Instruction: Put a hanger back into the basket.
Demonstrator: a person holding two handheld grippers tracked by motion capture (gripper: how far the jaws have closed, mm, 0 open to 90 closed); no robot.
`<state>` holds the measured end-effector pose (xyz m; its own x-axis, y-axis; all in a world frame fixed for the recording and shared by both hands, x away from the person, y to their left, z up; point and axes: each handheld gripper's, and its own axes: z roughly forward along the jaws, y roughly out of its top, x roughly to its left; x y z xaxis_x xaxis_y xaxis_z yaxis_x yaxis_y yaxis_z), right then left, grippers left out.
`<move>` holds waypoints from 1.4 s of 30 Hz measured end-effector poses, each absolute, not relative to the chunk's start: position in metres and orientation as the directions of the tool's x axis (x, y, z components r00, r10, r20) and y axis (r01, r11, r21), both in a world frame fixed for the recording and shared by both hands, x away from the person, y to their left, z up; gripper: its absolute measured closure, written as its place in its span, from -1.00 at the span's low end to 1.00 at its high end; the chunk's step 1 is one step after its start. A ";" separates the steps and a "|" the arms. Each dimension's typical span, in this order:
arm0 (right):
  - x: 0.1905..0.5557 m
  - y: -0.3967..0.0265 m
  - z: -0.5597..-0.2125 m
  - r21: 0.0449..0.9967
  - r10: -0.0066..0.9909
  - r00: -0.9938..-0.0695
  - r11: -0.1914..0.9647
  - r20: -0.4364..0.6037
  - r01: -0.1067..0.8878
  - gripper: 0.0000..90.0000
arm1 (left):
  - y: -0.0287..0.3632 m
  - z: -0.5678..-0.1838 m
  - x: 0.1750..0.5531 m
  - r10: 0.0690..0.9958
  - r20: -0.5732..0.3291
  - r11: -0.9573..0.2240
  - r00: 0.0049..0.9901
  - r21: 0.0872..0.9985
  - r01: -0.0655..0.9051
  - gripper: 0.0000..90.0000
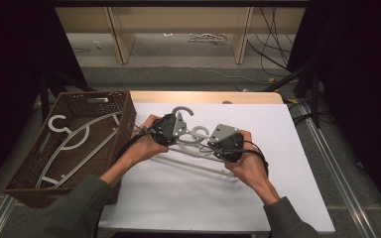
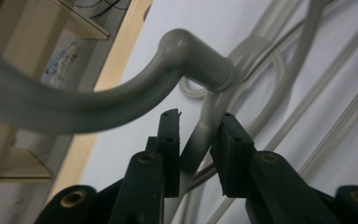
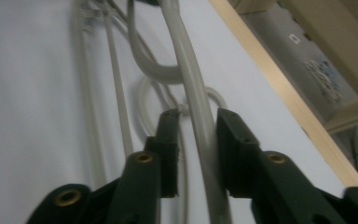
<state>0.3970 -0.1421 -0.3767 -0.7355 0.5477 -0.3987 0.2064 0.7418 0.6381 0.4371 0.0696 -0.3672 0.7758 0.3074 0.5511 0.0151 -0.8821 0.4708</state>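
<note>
- Centrally, on the white table top (image 1: 188, 198), a grey plastic hanger (image 1: 191, 148) lies among a small pile of like hangers, just right of the brown wicker basket (image 1: 124, 106); both grippers meet at it.
- Left gripper (image 1: 171, 130): held in the person's left hand (image 1: 141, 146), it sits near the hanger's hook (image 1: 183, 110); in the left gripper view the hanger's neck (image 2: 200, 135) runs up between the two black jaws, below the thick collar (image 2: 209, 70) from which the hook curves away to the left; the left pad (image 2: 170, 149) lies against the neck, the right pad (image 2: 230, 154) is at or just beside it, so whether the pinch is complete I cannot tell.
- Right gripper (image 1: 225, 144): held in the right hand (image 1: 250, 166), just right of the left one; in the right gripper view a pale hanger arm (image 3: 198, 121) passes between the jaws, which stand slightly spread; a narrow gap shows on each side of the arm, so the pads do not press it.
- More hanger bars (image 3: 116, 93) lie on the white surface behind and beside that arm.
- Basket: it holds other grey hangers (image 1: 74, 141), one white hook (image 1: 58, 123) visible near its far end.
</note>
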 end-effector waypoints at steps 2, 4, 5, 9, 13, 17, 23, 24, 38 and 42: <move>0.398 -0.142 -0.375 0.671 0.601 -0.698 0.704 -0.389 0.232 0.25 | 0.067 -0.360 0.434 0.264 0.580 -0.904 0.771 0.428 -0.012 0.73; 0.399 -0.144 -0.372 0.705 0.644 -0.654 0.670 -0.396 0.233 -0.01 | 0.064 -0.353 0.432 0.232 0.591 -0.911 0.772 0.411 -0.041 0.78; 0.400 -0.147 -0.369 0.727 0.669 -0.637 0.644 -0.384 0.237 -0.12 | 0.062 -0.351 0.431 0.227 0.593 -0.912 0.773 0.408 -0.045 0.81; 0.401 -0.158 -0.359 0.821 0.733 -0.623 0.515 -0.272 0.247 -0.29 | 0.060 -0.342 0.432 0.236 0.590 -0.914 0.772 0.404 -0.030 0.83; 0.399 -0.162 -0.354 0.867 0.764 -0.607 0.438 -0.220 0.237 -0.35 | 0.062 -0.337 0.433 0.277 0.559 -0.901 0.781 0.434 0.009 0.83; 0.397 -0.161 -0.352 0.885 0.773 -0.598 0.412 -0.213 0.217 -0.35 | 0.066 -0.331 0.437 0.292 0.544 -0.901 0.787 0.433 0.035 0.83; 0.389 -0.163 -0.342 0.907 0.771 -0.604 0.379 -0.199 0.185 -0.36 | 0.077 -0.318 0.444 0.336 0.544 -0.891 0.769 0.449 0.072 0.83; 0.388 -0.163 -0.340 0.910 0.771 -0.606 0.373 -0.195 0.182 -0.36 | 0.078 -0.314 0.446 0.336 0.547 -0.892 0.767 0.446 0.073 0.83; 0.375 -0.156 -0.360 0.875 0.721 -0.674 0.422 -0.164 0.239 -0.54 | 0.098 -0.263 0.452 0.435 0.499 -0.832 0.750 0.540 0.123 0.83; 0.373 -0.160 -0.366 0.870 0.724 -0.672 0.424 -0.159 0.251 -0.54 | 0.106 -0.253 0.451 0.455 0.502 -0.827 0.736 0.545 0.140 0.83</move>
